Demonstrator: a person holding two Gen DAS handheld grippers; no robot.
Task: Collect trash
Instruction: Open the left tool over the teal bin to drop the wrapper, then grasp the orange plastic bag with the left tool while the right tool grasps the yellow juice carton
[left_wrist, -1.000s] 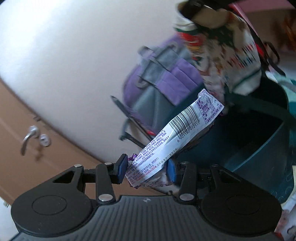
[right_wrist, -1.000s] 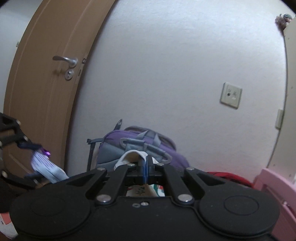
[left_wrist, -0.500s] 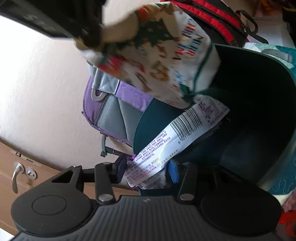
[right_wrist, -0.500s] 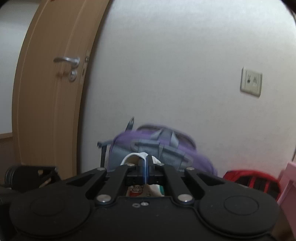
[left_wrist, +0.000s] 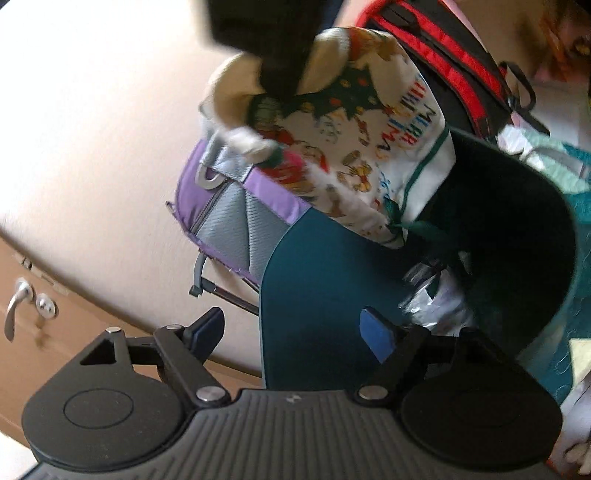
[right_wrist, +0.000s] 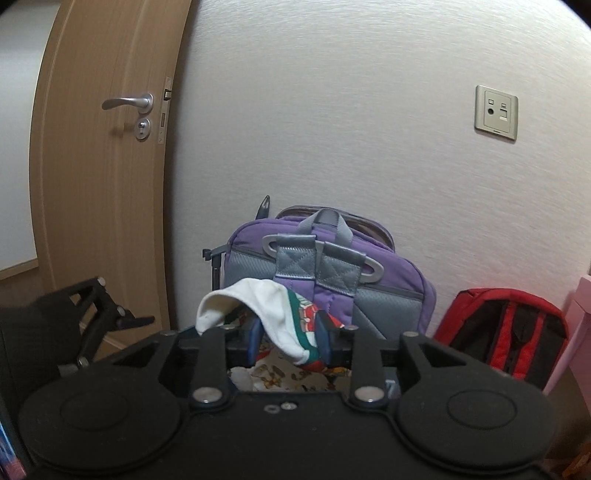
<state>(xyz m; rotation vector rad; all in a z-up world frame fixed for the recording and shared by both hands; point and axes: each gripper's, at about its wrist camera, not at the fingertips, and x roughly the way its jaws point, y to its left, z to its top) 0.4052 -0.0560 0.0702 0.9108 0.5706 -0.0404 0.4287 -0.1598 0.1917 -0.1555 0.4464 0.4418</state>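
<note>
My left gripper (left_wrist: 295, 328) is open and empty, right at the near rim of a dark teal bin (left_wrist: 314, 280). The white snack wrapper (left_wrist: 436, 295) lies crumpled inside the bin, just past my right fingertip. My right gripper (right_wrist: 288, 338) holds a printed white cloth bag (right_wrist: 284, 317) between its jaws, which stand a little apart around the fabric. The same bag (left_wrist: 369, 140) hangs over the bin's far rim in the left wrist view. My left gripper also shows at the left of the right wrist view (right_wrist: 122, 317).
A purple and grey backpack (right_wrist: 332, 266) leans on the white wall behind the bin. A red and black backpack (right_wrist: 506, 332) stands to its right. A wooden door (right_wrist: 103, 166) with a metal handle is at the left. A pink object (right_wrist: 580, 314) is at the far right.
My left gripper opened and the snack wrapper dropped into the bin. My right gripper's jaws widened slightly around the cloth bag, and it moved closer over the bin.
</note>
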